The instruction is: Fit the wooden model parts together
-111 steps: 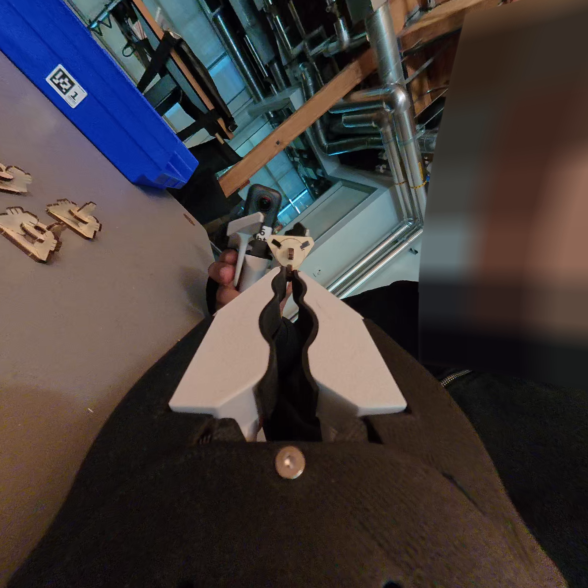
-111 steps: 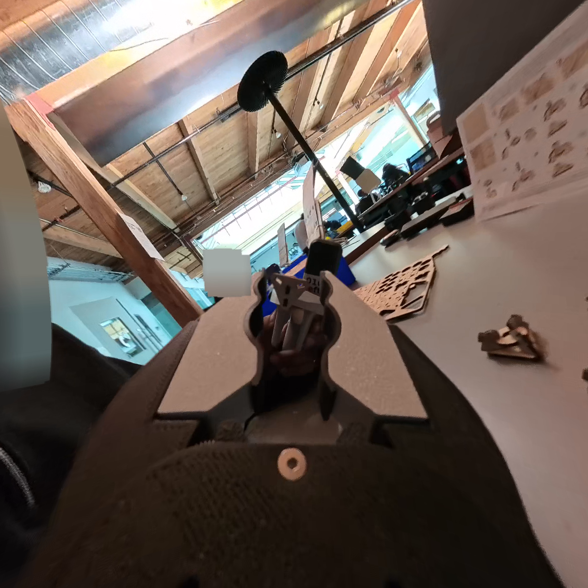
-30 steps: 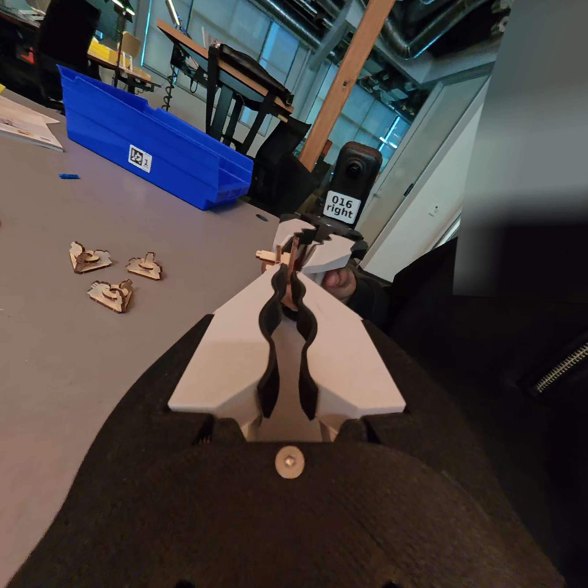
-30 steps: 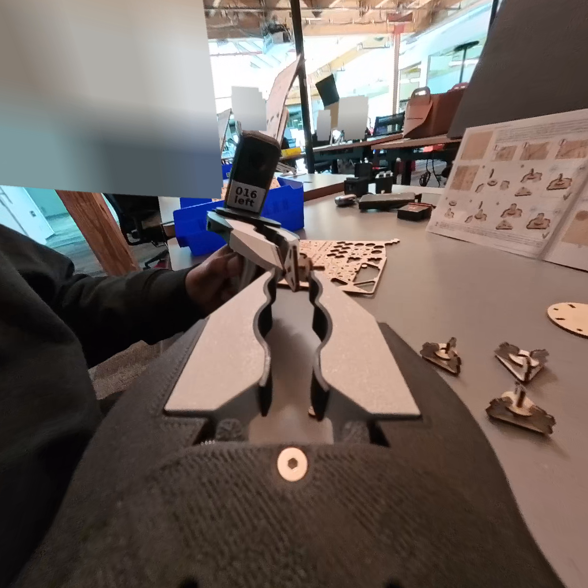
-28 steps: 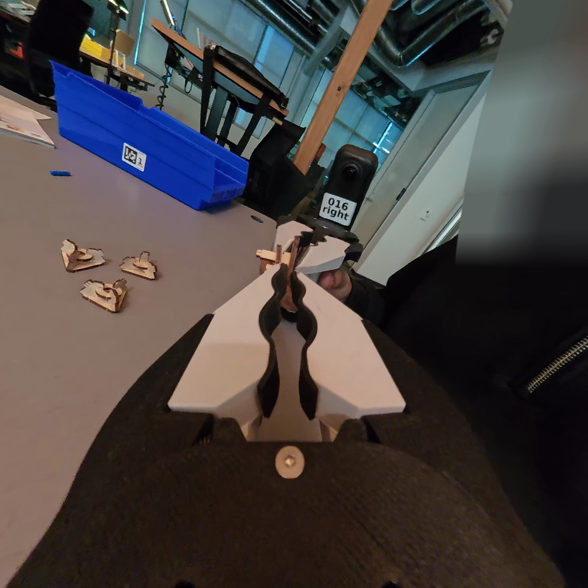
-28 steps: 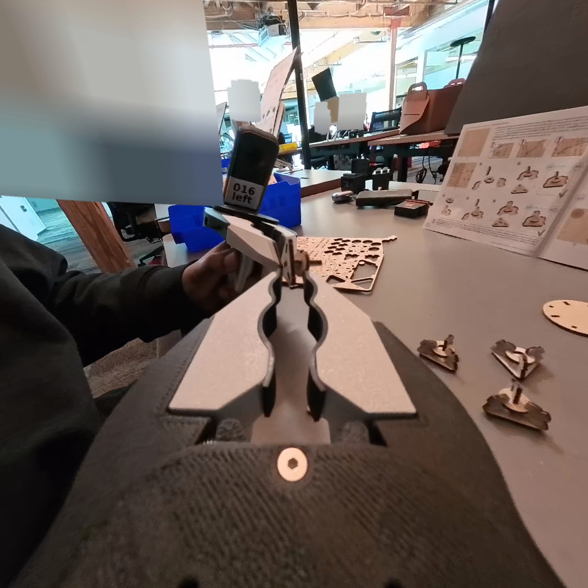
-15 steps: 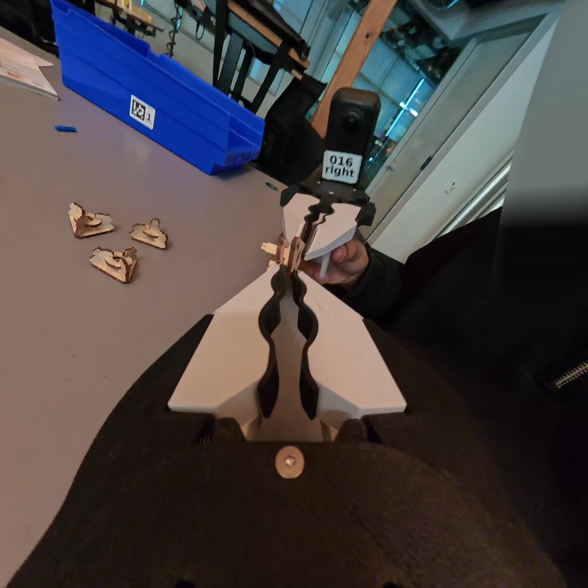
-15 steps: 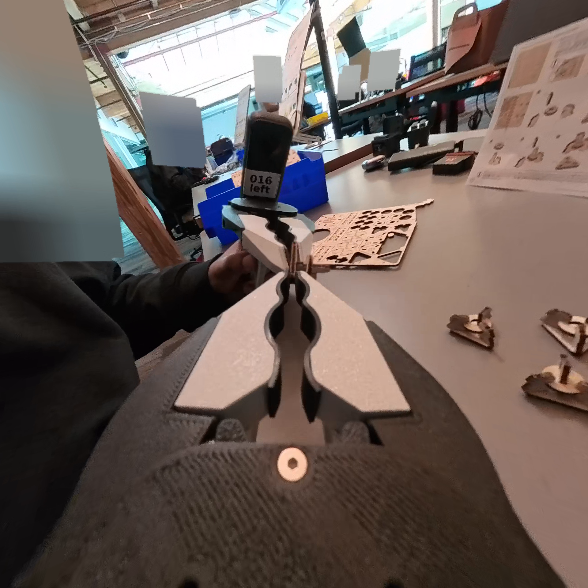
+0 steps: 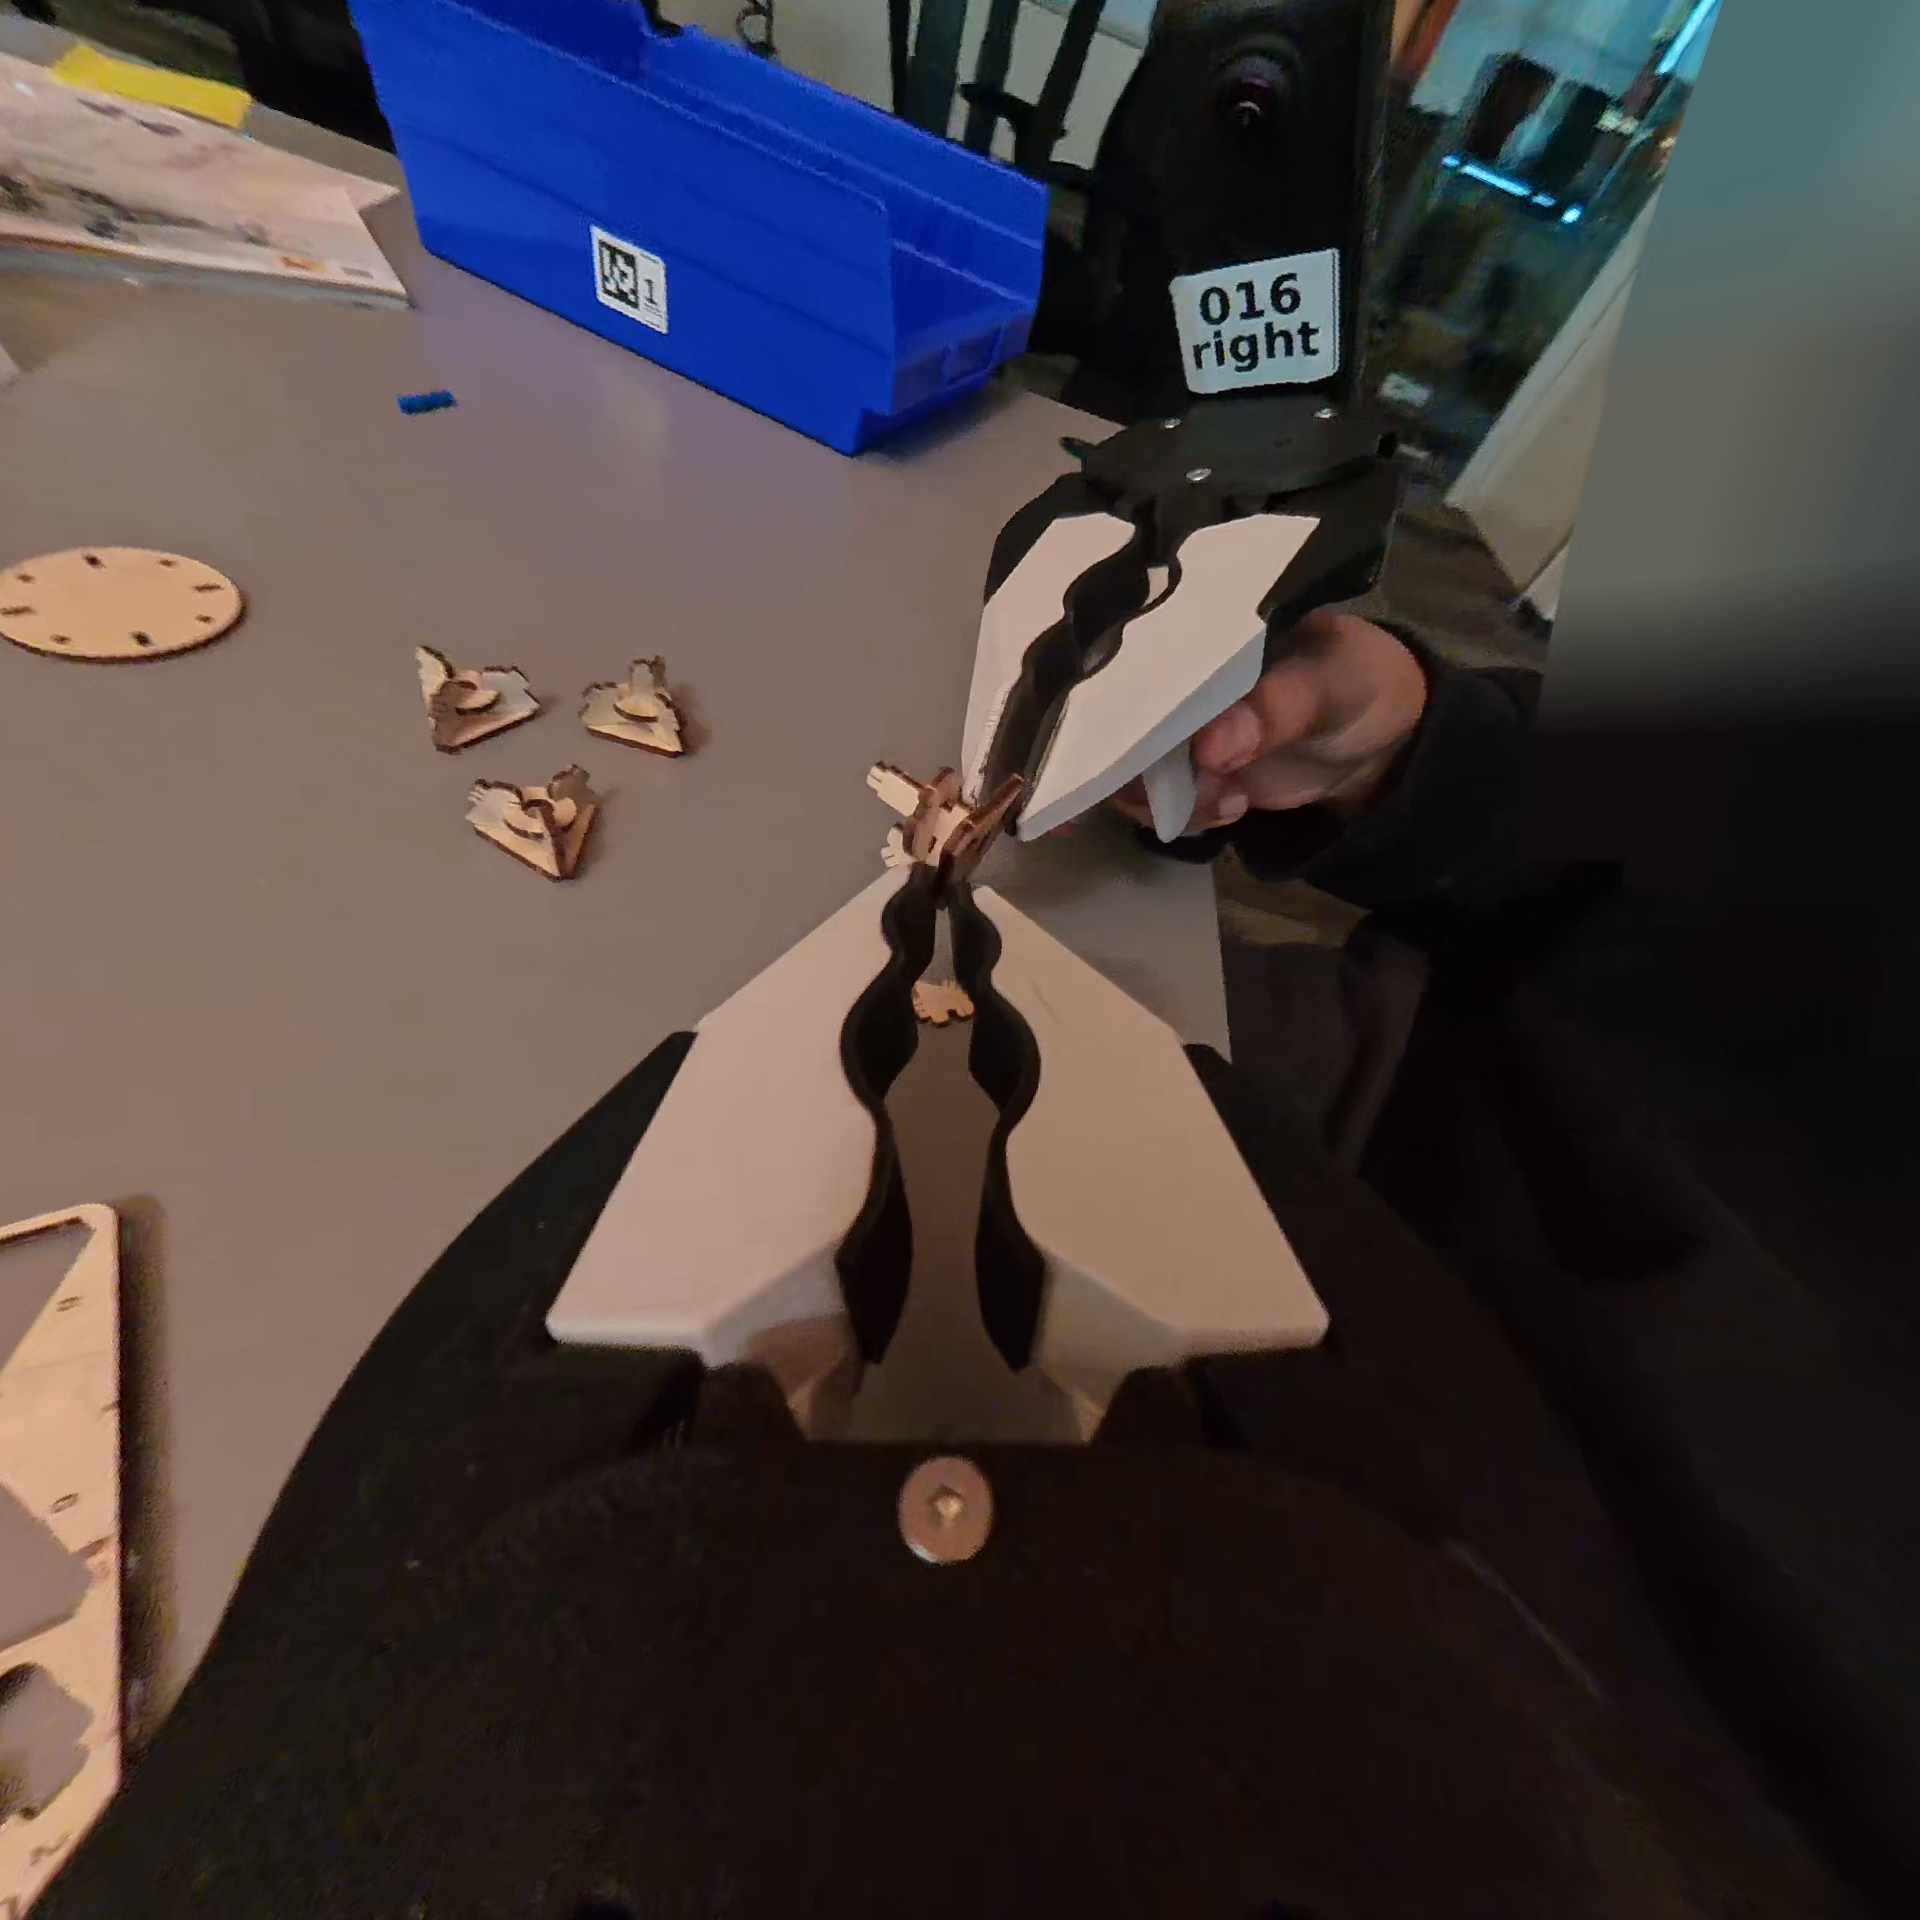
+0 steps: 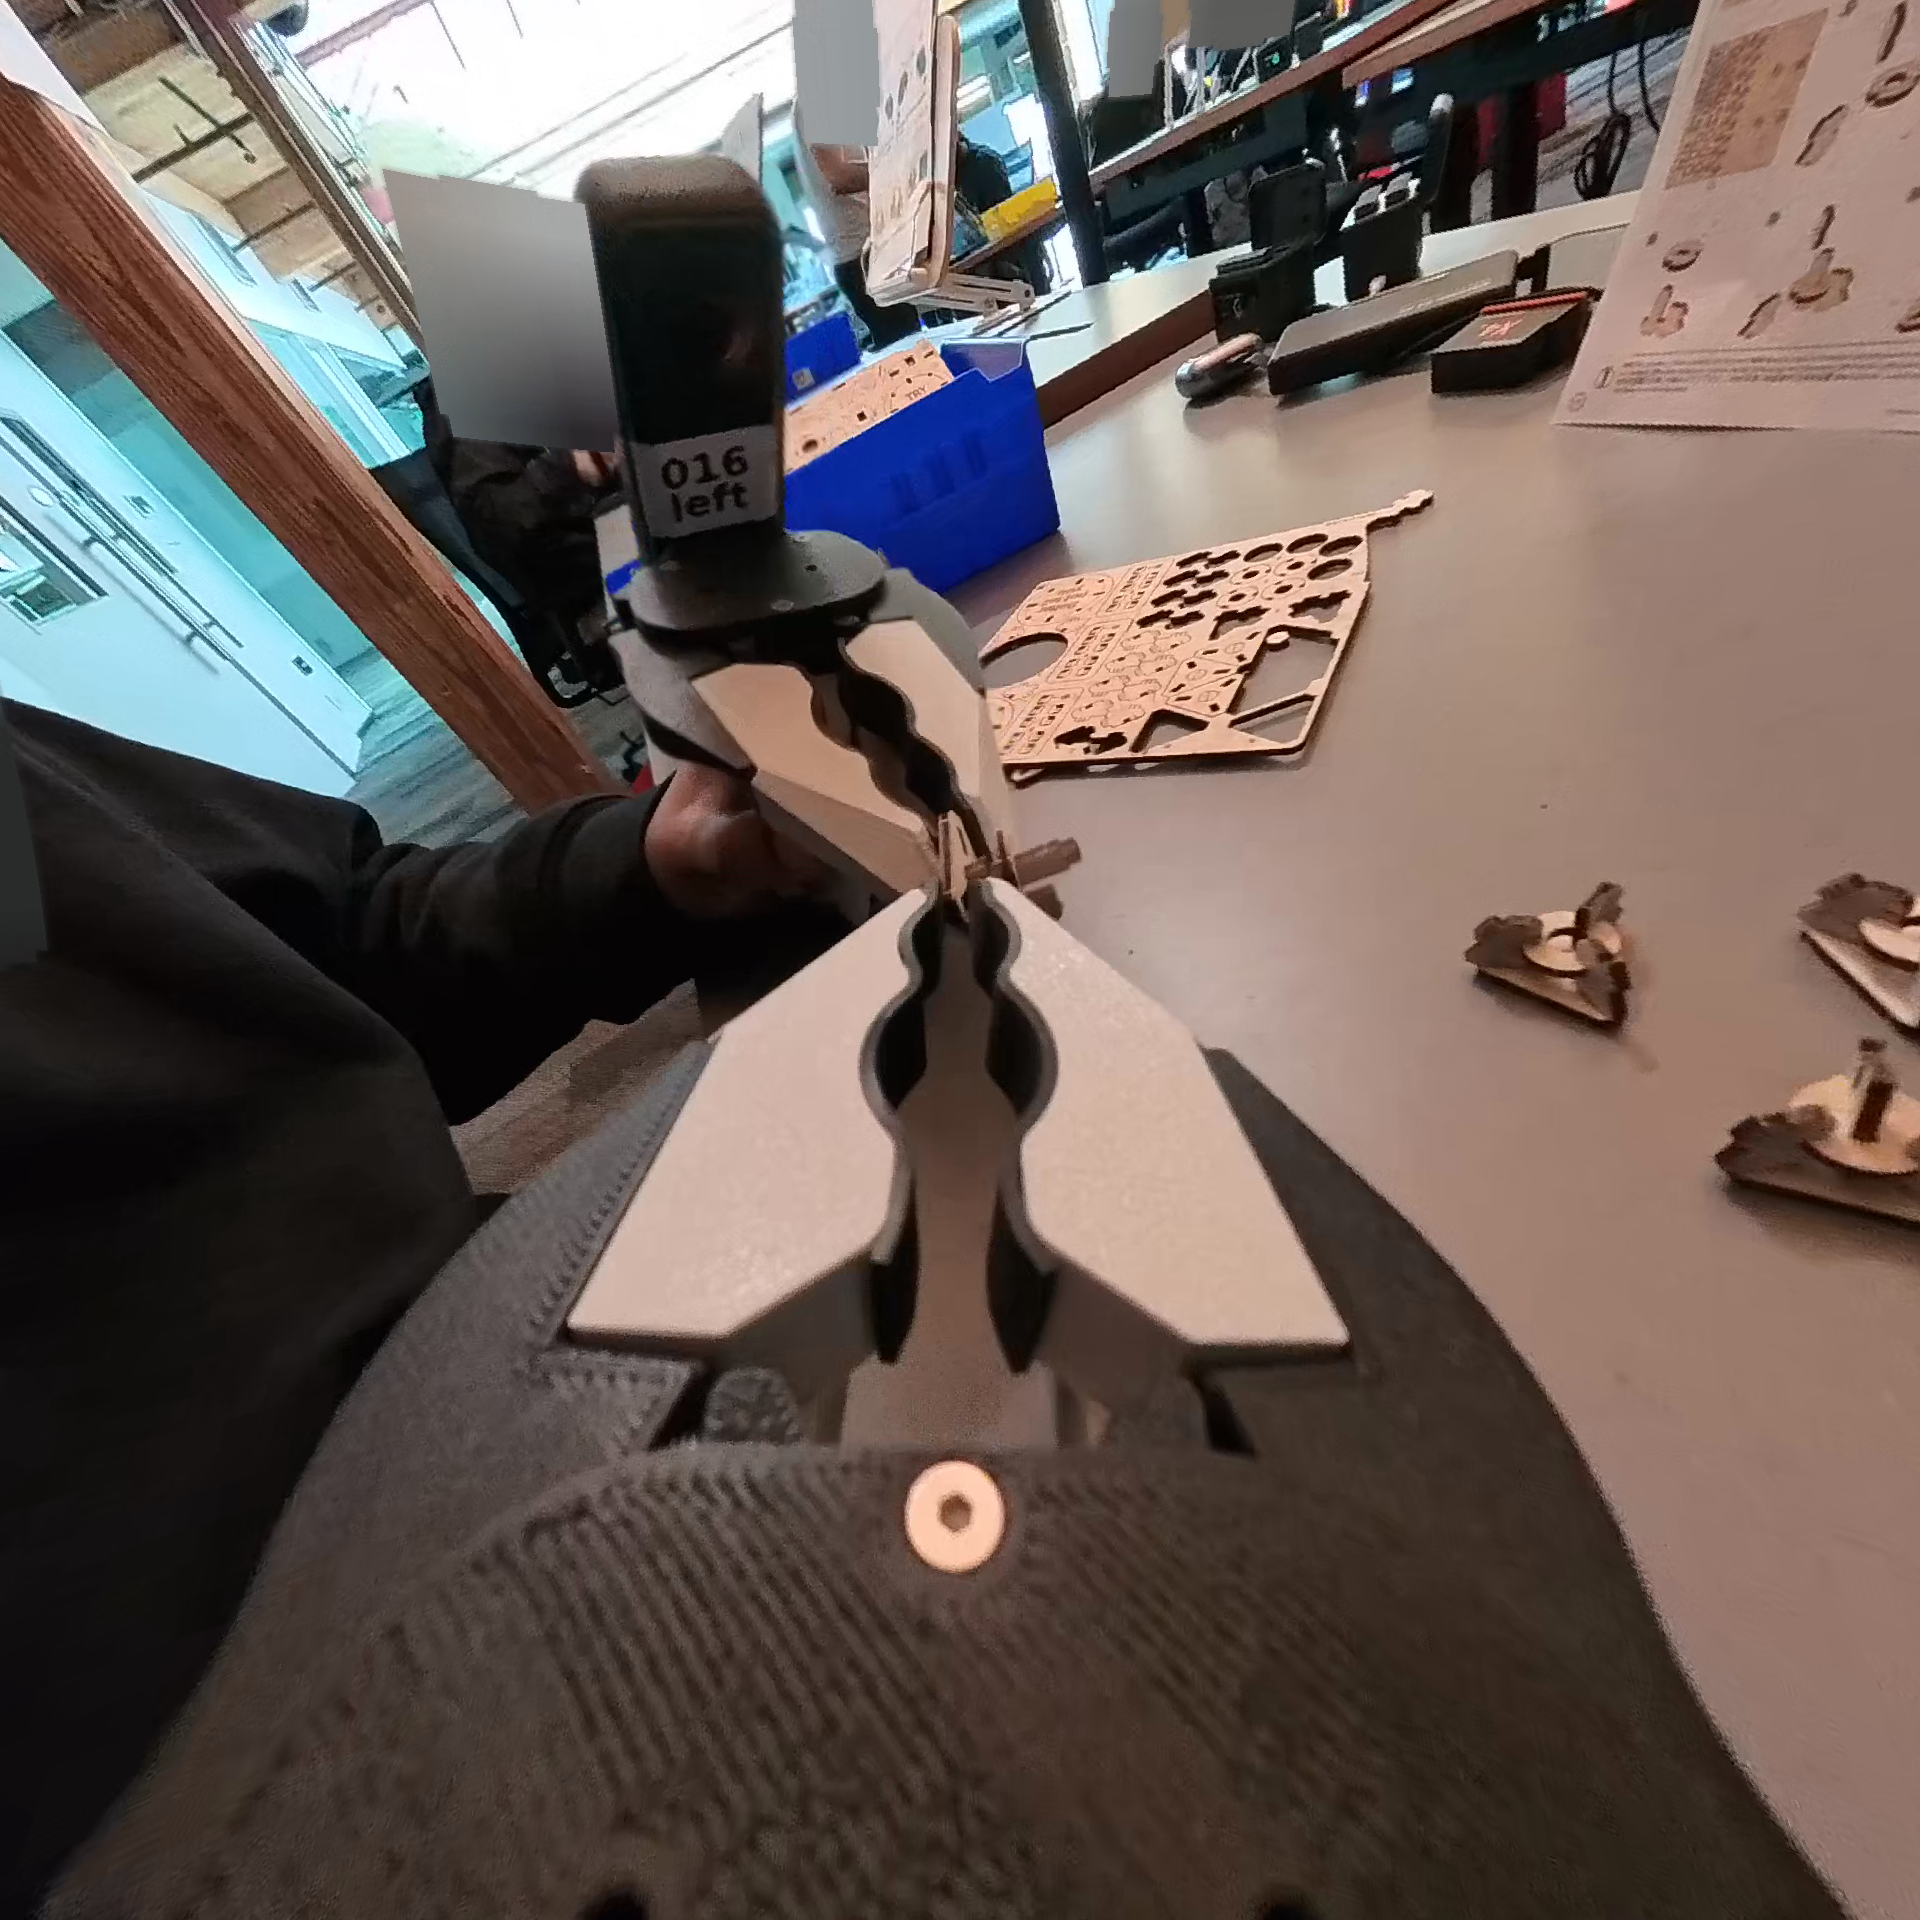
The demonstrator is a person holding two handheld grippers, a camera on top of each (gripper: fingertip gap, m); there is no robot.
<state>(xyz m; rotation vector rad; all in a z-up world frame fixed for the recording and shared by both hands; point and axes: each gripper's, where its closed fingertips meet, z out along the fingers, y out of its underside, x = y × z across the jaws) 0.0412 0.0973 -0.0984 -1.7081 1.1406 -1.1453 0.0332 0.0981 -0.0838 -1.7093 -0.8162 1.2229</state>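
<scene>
Both tools meet tip to tip over the near edge of the grey tabletop (image 9: 260, 987). The left tool (image 9: 940, 883) and right tool (image 10: 961, 899) each pinch the small wooden assembly (image 9: 935, 821). Three finished wooden pieces (image 9: 551, 743) sit farther left, a blue bin (image 9: 727, 208) at the far side, with workshop desks behind.

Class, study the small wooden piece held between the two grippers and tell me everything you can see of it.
The wooden piece is pale, thin laser-cut ply with dark burnt edges: flat parts slotted crosswise, with a toothed tab sticking out leftward. It hangs above the grey table, near its edge. The left gripper pinches it from below and the right gripper from above, both shut on it. Finer detail is too small to tell.
</scene>
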